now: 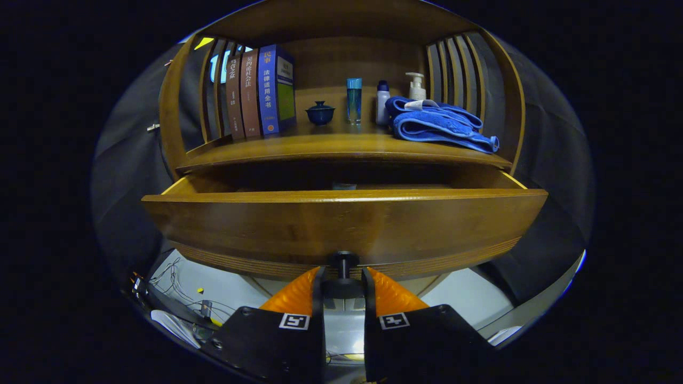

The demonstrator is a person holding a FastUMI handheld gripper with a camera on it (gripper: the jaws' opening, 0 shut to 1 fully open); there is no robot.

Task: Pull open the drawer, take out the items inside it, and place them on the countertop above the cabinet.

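The hand-held gripper (343,280) has its fingers clamped on the dark knob (342,261) of the wooden drawer (341,226), which stands pulled open just ahead. Beyond, the counter (331,146) carries books (261,93), a blue towel (437,125) and bottles.

Dim, warm light glints on the drawer front (341,224); fisheye bending curves the edges, focus sharp.
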